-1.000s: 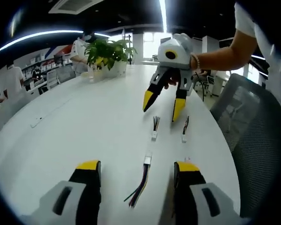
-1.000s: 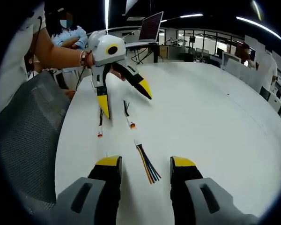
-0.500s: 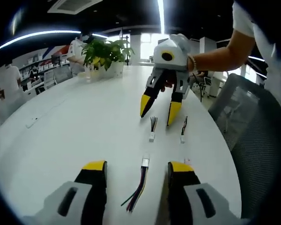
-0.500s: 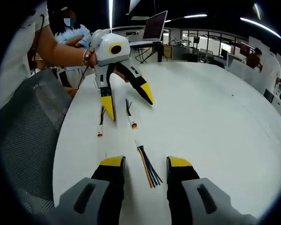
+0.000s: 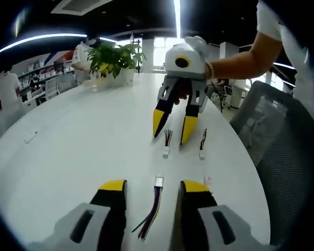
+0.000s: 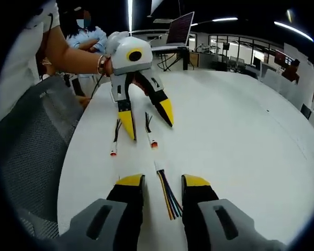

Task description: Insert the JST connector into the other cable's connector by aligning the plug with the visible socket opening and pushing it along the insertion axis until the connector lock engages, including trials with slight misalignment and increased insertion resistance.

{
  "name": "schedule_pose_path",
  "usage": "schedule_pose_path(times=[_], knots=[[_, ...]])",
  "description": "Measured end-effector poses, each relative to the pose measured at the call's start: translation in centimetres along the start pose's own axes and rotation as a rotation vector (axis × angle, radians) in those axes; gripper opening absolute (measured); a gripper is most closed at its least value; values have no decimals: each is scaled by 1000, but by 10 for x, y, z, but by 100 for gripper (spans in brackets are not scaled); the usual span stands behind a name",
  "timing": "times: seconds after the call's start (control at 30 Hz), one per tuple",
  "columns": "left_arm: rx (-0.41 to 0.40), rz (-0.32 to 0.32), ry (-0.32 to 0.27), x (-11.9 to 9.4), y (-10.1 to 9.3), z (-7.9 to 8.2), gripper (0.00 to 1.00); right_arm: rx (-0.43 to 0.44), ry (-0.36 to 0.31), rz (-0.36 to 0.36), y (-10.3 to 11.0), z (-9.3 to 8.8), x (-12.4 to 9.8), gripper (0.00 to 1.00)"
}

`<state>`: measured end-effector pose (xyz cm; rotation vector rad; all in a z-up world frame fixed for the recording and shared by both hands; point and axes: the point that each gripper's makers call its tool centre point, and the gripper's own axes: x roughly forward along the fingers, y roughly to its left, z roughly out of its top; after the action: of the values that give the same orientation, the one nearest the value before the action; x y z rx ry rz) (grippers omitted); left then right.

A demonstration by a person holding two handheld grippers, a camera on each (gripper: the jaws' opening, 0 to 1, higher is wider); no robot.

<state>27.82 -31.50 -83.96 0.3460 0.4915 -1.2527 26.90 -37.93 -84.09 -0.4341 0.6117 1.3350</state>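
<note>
— So, where's the plug?

— The rainbow cable (image 5: 150, 214) lies low in the middle, between my left gripper (image 5: 147, 186) jaws, open and empty.

— And the other?

— My right gripper (image 5: 168, 127), open too, hangs over the short cable (image 5: 167, 144). I'd close slowly, near the white ends.

On the table (image 5: 83, 130), 3 cables lie between the facing grippers: 2 side by side, 1 apart.

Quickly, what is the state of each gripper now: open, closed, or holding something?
Left gripper: open, holding nothing; the multicolour cable lies on the table between its fingers.
Right gripper: open, holding nothing; it hangs above a short black cable.
</note>
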Motion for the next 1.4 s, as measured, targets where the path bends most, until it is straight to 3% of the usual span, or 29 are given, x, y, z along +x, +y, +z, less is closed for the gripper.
schedule_pose_path(times=[0.63,1.4], knots=[[11,-27,19,4,-4,-7,25,-41,2,45,3,0,12,15],[10,-42,-2,5,-5,-5,14,-60,-7,55,2,0,16,6]])
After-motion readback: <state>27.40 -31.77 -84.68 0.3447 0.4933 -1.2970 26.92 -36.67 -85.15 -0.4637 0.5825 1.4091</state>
